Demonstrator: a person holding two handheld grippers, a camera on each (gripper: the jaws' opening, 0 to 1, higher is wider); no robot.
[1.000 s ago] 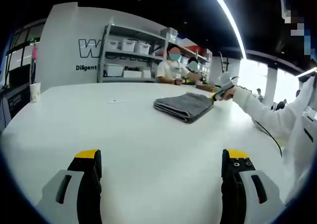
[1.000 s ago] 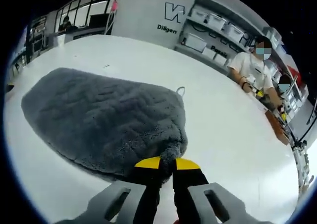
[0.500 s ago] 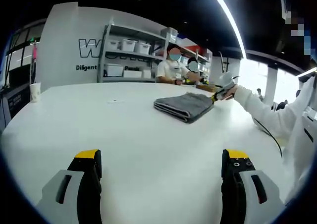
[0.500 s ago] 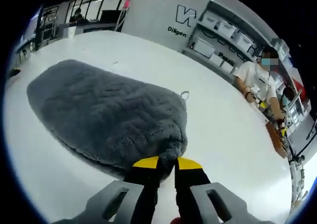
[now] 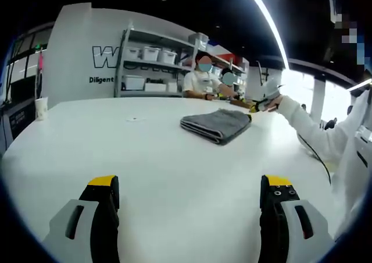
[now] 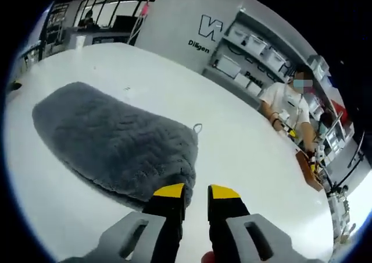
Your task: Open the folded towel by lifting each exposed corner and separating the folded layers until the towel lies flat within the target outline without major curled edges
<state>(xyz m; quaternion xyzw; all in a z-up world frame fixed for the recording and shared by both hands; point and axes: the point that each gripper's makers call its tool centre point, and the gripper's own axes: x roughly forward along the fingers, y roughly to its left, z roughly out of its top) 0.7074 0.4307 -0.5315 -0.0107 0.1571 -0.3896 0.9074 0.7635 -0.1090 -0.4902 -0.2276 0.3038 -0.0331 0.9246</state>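
Note:
A folded grey towel (image 5: 216, 123) lies on the round white table (image 5: 174, 158), right of centre and far from my left gripper (image 5: 190, 184), whose jaws stand wide apart and open low over the near table edge. In the right gripper view the towel (image 6: 116, 146) spreads out to the left, with a small hanging loop (image 6: 197, 127) at its far corner. My right gripper (image 6: 196, 192) hovers just off the towel's near corner, open by a narrow gap with nothing in it. The left gripper view shows that right gripper (image 5: 264, 103) lifted above the towel's right edge, held by a white-sleeved arm.
Two people sit at the table's far side (image 5: 203, 80), in front of shelves with white bins (image 5: 151, 53). A paper cup (image 5: 40, 107) stands at the far left edge. A brown object (image 6: 307, 169) lies on the table near the seated person.
The right gripper has let go of the towel's near corner and drawn back and up from it. The corner has dropped flat. My left gripper has not moved.

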